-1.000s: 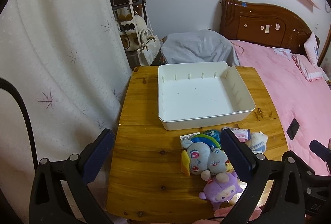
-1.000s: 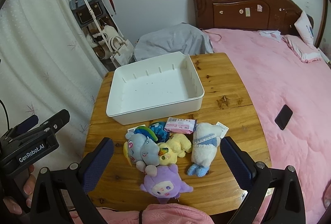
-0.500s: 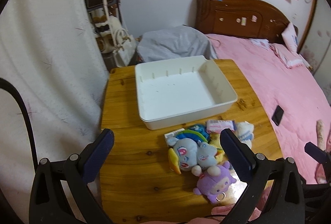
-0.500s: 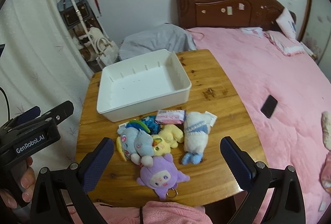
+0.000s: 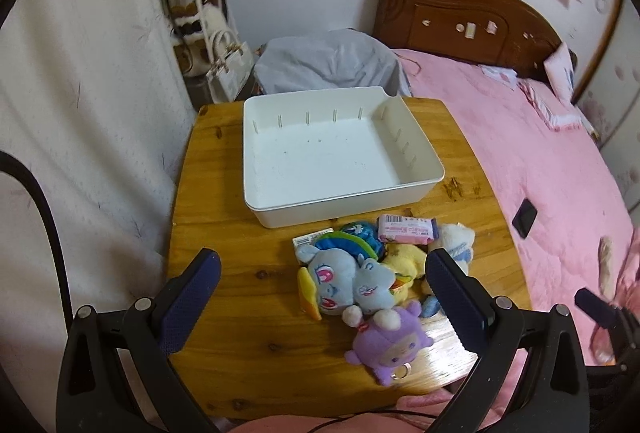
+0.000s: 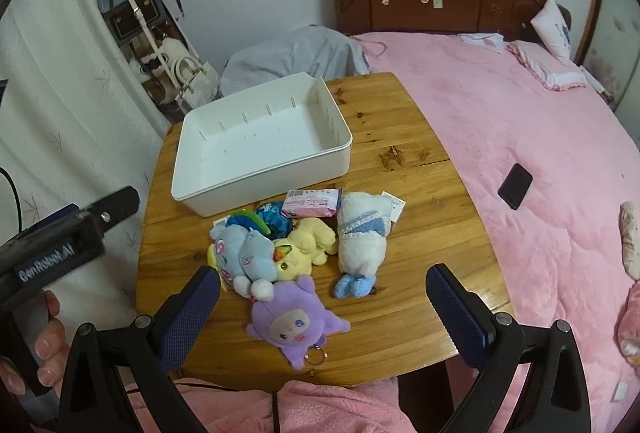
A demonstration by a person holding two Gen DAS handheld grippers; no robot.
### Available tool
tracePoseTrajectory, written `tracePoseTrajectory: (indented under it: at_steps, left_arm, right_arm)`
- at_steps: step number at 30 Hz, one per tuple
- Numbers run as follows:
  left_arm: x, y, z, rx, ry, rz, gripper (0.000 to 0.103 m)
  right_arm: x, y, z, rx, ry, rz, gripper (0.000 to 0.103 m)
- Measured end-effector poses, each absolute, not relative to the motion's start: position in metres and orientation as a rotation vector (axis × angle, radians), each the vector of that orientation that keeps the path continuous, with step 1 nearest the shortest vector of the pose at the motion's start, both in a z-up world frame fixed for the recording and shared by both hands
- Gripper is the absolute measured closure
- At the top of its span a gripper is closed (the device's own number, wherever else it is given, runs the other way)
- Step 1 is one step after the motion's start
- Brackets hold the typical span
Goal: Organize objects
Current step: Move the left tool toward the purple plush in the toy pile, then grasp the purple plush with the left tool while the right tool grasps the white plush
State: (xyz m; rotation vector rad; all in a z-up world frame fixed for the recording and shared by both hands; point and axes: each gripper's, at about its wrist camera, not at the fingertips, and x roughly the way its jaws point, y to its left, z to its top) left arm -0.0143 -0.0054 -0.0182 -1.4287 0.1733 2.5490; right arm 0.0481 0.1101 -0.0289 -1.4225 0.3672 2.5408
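Both views now sit higher than before; left tool [image 5: 320, 273] and right tool [image 6: 322, 293] gape apart, holding nothing, above soft plush toys [image 6: 280, 249] beside the white plastic tray [image 6: 260, 145] on the wooden table [image 6: 420, 233].

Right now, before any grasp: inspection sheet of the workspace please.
Surface: wooden table, bare wood round the pile.
Job's things: white bin empty, at the far side. In front of it, a touching pile: blue plush, yellow plush, purple plush nearest, white plush, pink packet and a blue-green item, partly hidden.
Clutter: nothing seen on the table beyond the pile.
Tools: left tool open, empty; right tool open, empty; both above the near edge.
Cables: black cable at left.
Surroundings: pink bed at right with a dark phone on it; curtain at left.
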Motion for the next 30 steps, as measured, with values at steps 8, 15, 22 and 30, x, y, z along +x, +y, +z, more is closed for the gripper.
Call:
tracePoseTrajectory:
  at_steps: [8,15,22,30]
  left_arm:
    - [-0.017,0.012,-0.034,-1.604,0.088,2.607,0.001]
    - [-0.02,0.021,-0.061,-1.82,-0.01,2.634,0.001]
    - [-0.014,0.024,-0.097,-2.054,-0.097,2.622,0.002]
    - [-0.003,0.024,-0.132,-2.239,-0.221,2.619,0.002]
  right_arm:
    - [0.022,0.147,-0.045,-1.624,0.381,2.561,0.0]
    - [0.008,0.173,-0.066,-1.799,0.333,2.574,0.0]
    - [-0.012,0.192,-0.092,-1.939,0.267,2.582,0.0]
    - [-0.034,0.205,-0.134,-2.129,0.244,2.56,0.0]
